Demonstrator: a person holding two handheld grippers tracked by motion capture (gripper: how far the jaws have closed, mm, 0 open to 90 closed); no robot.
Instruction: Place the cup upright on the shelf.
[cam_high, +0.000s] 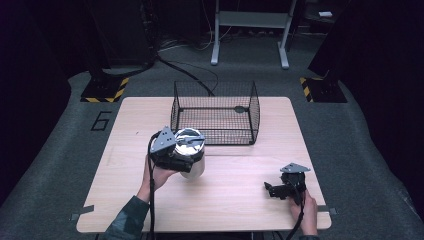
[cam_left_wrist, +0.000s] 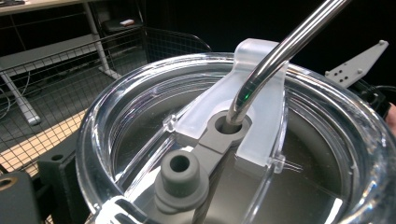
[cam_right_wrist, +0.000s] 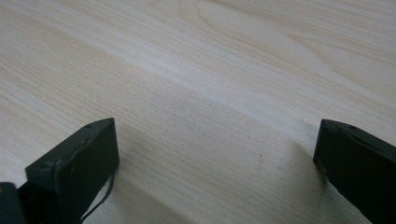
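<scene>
A steel tumbler (cam_high: 195, 164) with a clear lid (cam_left_wrist: 140, 112) stands left of the table's middle, just in front of the wire basket. A bent metal straw (cam_left_wrist: 285, 46) goes through the grey hole in the lid. My left gripper (cam_high: 181, 156) comes in from the left and is shut on the tumbler's upper body, with the lid right under its camera. My right gripper (cam_high: 271, 190) rests low on the table near the front right corner, open. Its two black fingers (cam_right_wrist: 77, 163) stand wide apart with bare wood between them.
A black wire basket (cam_high: 215, 112) with an open top stands at the back middle of the wooden table (cam_high: 240, 205); a small dark thing lies in its right rear. Beyond the table are grey desk legs and dark stands on the carpet.
</scene>
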